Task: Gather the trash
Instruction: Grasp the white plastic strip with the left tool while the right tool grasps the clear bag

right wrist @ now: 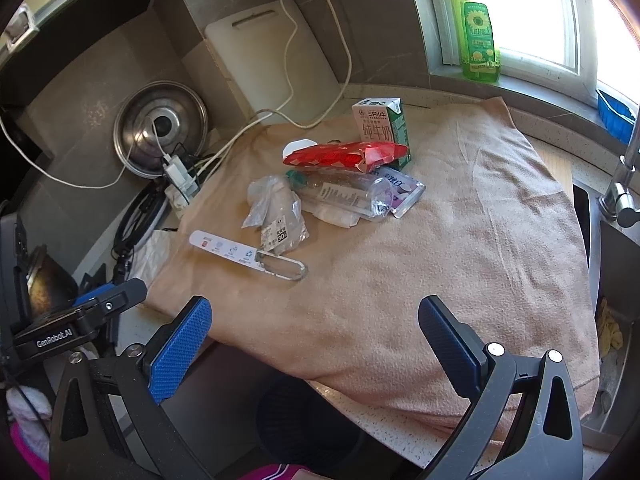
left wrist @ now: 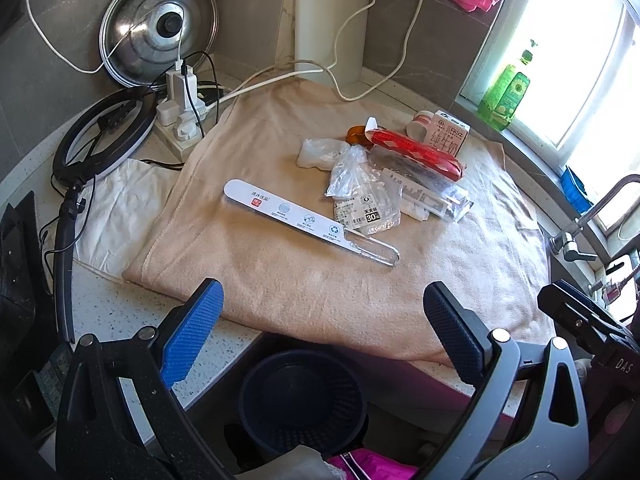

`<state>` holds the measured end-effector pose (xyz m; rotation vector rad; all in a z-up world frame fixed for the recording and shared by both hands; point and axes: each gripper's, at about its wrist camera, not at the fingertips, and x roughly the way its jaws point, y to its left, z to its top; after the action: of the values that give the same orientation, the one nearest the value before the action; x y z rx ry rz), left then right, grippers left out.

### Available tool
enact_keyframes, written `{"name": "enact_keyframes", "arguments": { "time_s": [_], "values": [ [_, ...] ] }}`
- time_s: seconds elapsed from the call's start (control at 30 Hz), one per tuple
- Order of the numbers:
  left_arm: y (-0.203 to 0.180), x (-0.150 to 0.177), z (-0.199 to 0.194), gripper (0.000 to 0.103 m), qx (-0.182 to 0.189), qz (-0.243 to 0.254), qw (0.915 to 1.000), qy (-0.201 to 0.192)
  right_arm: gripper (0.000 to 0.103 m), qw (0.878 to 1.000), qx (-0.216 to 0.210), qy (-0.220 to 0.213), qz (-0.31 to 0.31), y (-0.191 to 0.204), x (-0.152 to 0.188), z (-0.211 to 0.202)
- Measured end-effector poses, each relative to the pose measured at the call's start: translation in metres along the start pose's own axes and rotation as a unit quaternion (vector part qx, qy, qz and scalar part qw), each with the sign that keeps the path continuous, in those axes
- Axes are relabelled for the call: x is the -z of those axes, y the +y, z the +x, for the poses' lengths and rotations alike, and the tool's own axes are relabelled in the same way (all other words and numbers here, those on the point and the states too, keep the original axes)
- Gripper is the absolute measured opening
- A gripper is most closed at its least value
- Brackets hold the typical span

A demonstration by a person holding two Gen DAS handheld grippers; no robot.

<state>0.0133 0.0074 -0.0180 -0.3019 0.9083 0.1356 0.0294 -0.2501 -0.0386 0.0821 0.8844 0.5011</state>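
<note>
A pile of trash lies on a beige towel (left wrist: pixel 304 280) (right wrist: pixel 460 240): a long white toothbrush package (left wrist: pixel 308 220) (right wrist: pixel 248 256), crumpled clear plastic bags (left wrist: pixel 360 196) (right wrist: pixel 276 212), a red wrapper (left wrist: pixel 416 152) (right wrist: pixel 344 156), a milk carton (left wrist: pixel 446 134) (right wrist: pixel 382 124), and a clear plastic bottle (right wrist: pixel 344 196). My left gripper (left wrist: pixel 324 328) is open and empty above the towel's near edge. My right gripper (right wrist: pixel 316 336) is open and empty, also at the near edge. A dark blue bin (left wrist: pixel 304 400) (right wrist: pixel 308 420) stands below the counter edge.
A pot lid (left wrist: pixel 156 28), power strip with chargers (left wrist: pixel 180 120) and ring light (left wrist: pixel 104 132) crowd the left. A white cutting board (left wrist: pixel 332 20) leans at the back. Green dish soap (right wrist: pixel 476 28) stands on the windowsill. A faucet (right wrist: pixel 620 196) and sink are at right.
</note>
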Motion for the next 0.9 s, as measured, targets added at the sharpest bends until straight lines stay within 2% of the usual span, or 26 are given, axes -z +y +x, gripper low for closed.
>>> {"name": "enact_keyframes", "arguments": {
  "time_s": [0.27, 0.57, 0.8, 0.9],
  "values": [
    [0.016, -0.003, 0.022, 0.102, -0.011, -0.025, 0.9994, 0.022, 0.102, 1.0, -0.012, -0.008, 0.01, -0.015, -0.011, 0.008],
    [0.027, -0.013, 0.054, 0.101, -0.002, -0.061, 0.9967, 0.053, 0.102, 0.999, -0.045, 0.022, -0.014, -0.017, -0.04, 0.036],
    [0.033, -0.027, 0.082, 0.084, 0.01, -0.09, 0.9935, 0.069, 0.102, 0.995, -0.084, 0.039, -0.034, -0.006, -0.065, 0.07],
    [0.036, -0.032, 0.095, 0.08, 0.019, -0.111, 0.9904, 0.081, 0.095, 0.993, -0.098, 0.056, -0.029, -0.001, -0.076, 0.088]
  ]
}}
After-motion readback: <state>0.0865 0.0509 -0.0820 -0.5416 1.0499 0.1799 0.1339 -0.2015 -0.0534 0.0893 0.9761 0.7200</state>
